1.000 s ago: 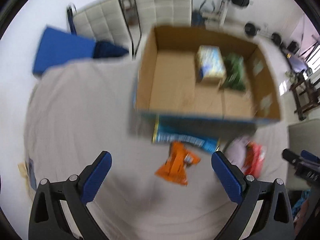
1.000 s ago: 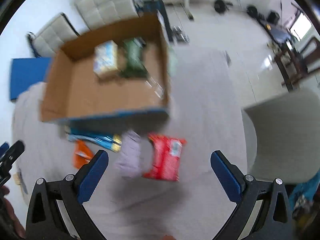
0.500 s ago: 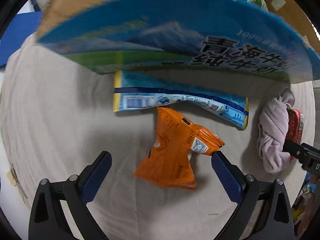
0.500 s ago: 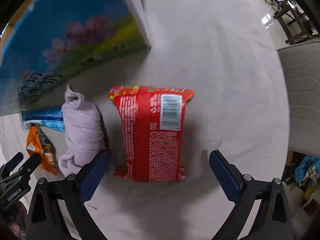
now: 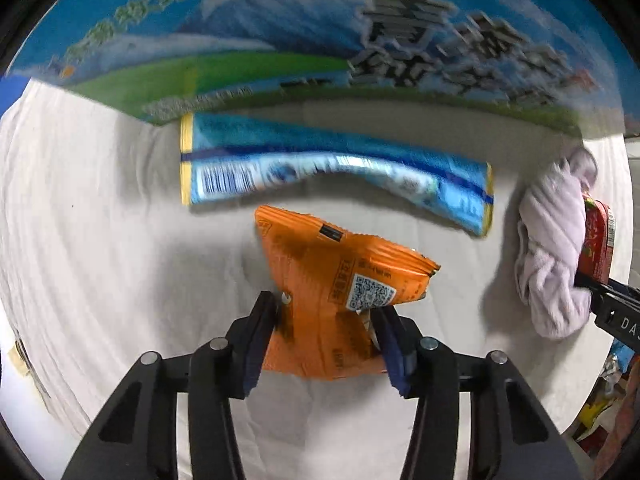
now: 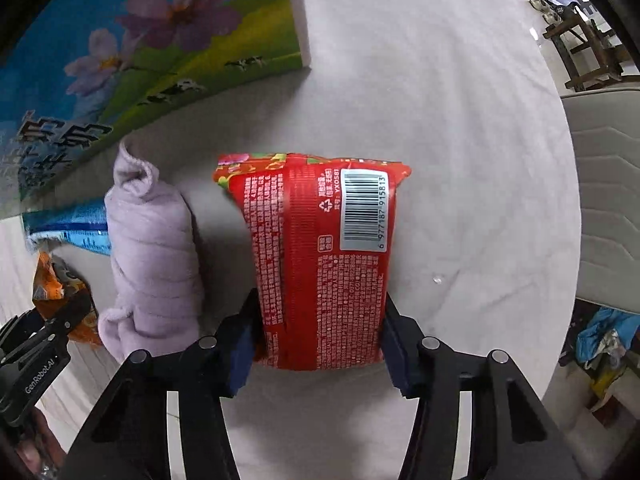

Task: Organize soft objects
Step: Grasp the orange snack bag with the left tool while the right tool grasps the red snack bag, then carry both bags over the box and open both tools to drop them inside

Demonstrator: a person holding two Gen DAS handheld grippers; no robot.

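Observation:
My left gripper is shut on the near end of an orange snack packet lying on the grey cloth. My right gripper is shut on the near end of a red snack packet. A rolled lilac cloth lies just left of the red packet; it also shows in the left wrist view. A long blue packet lies beyond the orange one, along the foot of the printed cardboard box.
The box wall stands close ahead of both grippers. A grey chair is at the right past the table edge. Clutter lies on the floor at the lower right.
Both grippers dropped from above the box to the table and closed: the left on the orange packet, the right on the red packet.

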